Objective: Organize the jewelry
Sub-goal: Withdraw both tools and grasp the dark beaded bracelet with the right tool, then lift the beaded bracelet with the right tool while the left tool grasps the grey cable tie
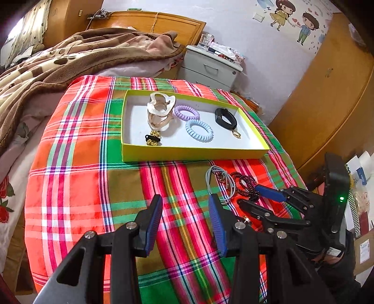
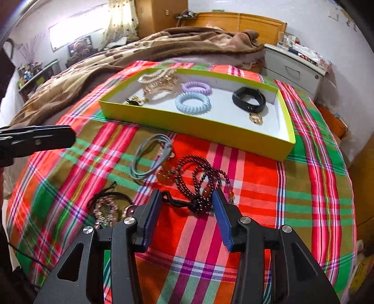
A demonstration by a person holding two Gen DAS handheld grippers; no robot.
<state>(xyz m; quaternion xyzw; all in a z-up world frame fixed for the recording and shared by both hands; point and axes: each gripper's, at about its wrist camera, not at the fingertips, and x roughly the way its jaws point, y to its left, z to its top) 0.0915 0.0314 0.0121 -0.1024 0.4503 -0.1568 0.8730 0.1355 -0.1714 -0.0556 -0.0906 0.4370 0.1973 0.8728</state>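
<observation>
The beads [image 2: 201,184] lie loose on the cloth [image 2: 257,187] before the tray [image 2: 198,126], between the wide, empty jaws of the right gripper [image 2: 187,217] — light, limp, slippery; take the bunched knot. The left gripper [image 1: 184,222] is wide too, empty.

Bedroom. White walls [image 1: 245,28], cartoon couple decal [image 1: 293,22] high on 1 wall. Wooden headboard [image 1: 149,22] against it, rumpled brown blanket [image 1: 77,53] across the bed. White 2-drawer nightstand [image 1: 210,66] beside the bed, cluttered top. Wooden wardrobe [image 1: 327,93] on the right. Bright window [image 2: 77,30] with spotted curtain [image 2: 121,21], daylight coming in. Plaid cloth [image 1: 77,163] covers the work surface.
</observation>
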